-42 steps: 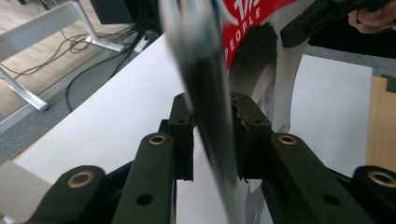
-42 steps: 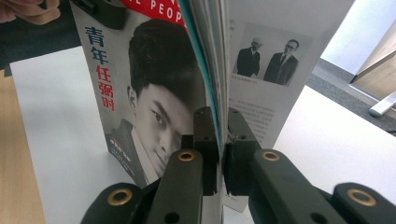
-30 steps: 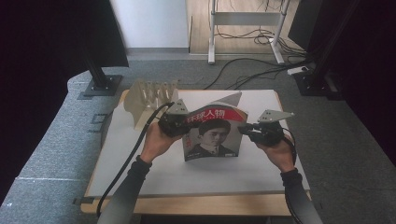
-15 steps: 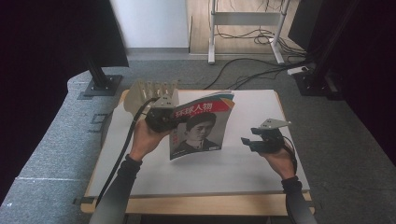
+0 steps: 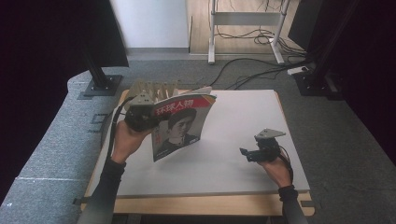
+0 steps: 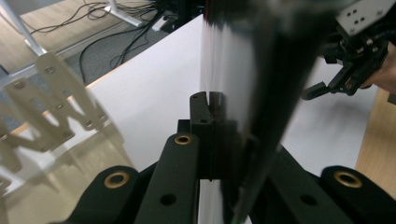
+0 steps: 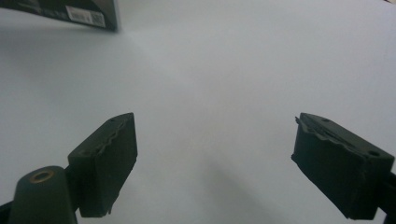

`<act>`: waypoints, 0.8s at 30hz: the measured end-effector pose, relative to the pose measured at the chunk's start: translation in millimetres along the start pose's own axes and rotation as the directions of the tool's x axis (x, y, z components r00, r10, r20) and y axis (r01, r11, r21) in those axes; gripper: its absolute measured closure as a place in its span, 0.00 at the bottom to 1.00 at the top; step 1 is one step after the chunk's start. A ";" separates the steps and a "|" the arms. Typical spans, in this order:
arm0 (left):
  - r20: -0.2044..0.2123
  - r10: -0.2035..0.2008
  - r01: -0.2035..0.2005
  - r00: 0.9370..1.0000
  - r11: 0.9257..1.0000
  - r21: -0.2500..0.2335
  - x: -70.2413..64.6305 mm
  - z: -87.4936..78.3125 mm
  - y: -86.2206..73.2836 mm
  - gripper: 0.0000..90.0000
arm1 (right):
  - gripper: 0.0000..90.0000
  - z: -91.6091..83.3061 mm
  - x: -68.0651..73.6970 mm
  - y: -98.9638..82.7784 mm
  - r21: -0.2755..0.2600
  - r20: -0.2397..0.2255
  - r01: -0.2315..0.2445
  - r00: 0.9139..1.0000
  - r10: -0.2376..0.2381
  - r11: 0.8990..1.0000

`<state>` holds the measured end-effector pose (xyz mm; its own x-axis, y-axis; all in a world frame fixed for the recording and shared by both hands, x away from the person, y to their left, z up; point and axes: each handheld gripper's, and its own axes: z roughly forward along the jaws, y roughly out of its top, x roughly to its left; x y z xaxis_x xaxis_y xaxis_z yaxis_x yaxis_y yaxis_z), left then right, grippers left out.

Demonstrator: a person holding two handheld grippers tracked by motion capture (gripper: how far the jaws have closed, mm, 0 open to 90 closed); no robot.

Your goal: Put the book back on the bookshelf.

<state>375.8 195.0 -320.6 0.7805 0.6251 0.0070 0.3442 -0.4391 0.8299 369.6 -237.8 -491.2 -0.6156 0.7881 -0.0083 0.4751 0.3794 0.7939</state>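
The magazine (image 5: 180,125) hangs upright over the white table (image 5: 243,140), clamped in your left gripper (image 5: 139,115) near the wooden rack (image 5: 152,87); your right gripper (image 5: 254,153), just opened, sits empty, so slot it next.

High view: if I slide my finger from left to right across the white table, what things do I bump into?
Left gripper, shut on the magazine, → red-topped magazine with a portrait cover, held upright → bare white table top → right gripper, fingers open with nothing between them.
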 end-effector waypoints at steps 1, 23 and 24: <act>-0.008 -0.003 0.003 1.000 1.000 0.000 1.2 -3.5 -0.8 0.97 | 0.14 1.6 0.7 -1.9 0.006 0.005 0.003 1.000 -0.003 1.000; -0.164 -0.140 0.134 0.976 0.990 -0.051 35.9 -70.9 -33.1 0.97 | 0.00 27.8 6.3 -33.6 0.094 0.011 -0.020 1.000 0.019 0.995; -0.169 -0.145 0.138 0.975 0.989 -0.053 37.0 -73.4 -34.3 0.97 | 0.00 27.9 6.4 -33.6 0.097 0.007 -0.011 1.000 0.011 0.995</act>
<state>354.5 280.6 -307.9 0.6224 0.7824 -0.0191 0.4203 -0.3136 0.8515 367.2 -232.0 -535.0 -0.6060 0.7954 -0.0039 0.5408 0.4156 0.7313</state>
